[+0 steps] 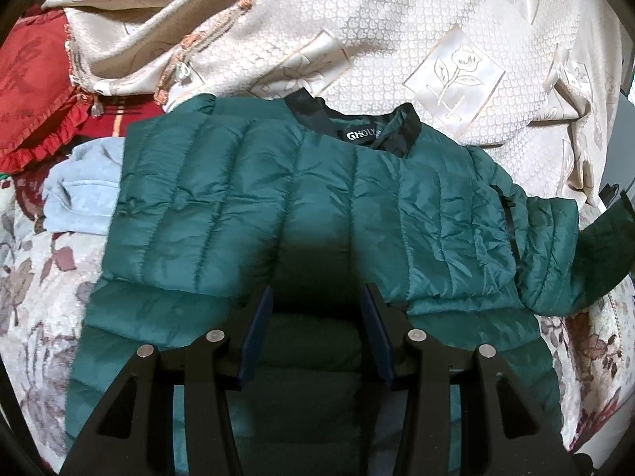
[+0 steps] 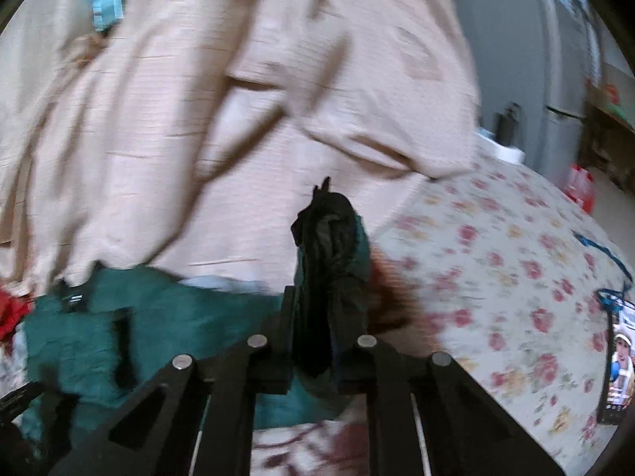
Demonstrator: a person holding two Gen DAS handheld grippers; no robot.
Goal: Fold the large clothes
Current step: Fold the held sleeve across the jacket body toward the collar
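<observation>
A dark green quilted puffer jacket [image 1: 278, 206] lies spread on the bed, black collar and label at the far side, one side folded over its middle. My left gripper [image 1: 317, 297] is open just above the jacket's near part, holding nothing. My right gripper [image 2: 325, 297] is shut on the jacket's sleeve end [image 2: 329, 238], a bunch of dark green and black fabric lifted off the bed. The rest of the jacket [image 2: 119, 329] shows blurred at the left of the right wrist view. The lifted sleeve also shows at the right edge of the left wrist view [image 1: 603, 254].
A cream patterned bedspread [image 1: 397, 47] is heaped behind the jacket. A light blue cloth [image 1: 83, 190] and red fabric [image 1: 35, 91] lie at the left. The floral bed sheet [image 2: 496, 258] extends right, with a phone [image 2: 619, 361] near its edge. A grey cabinet [image 2: 528, 59] stands beyond.
</observation>
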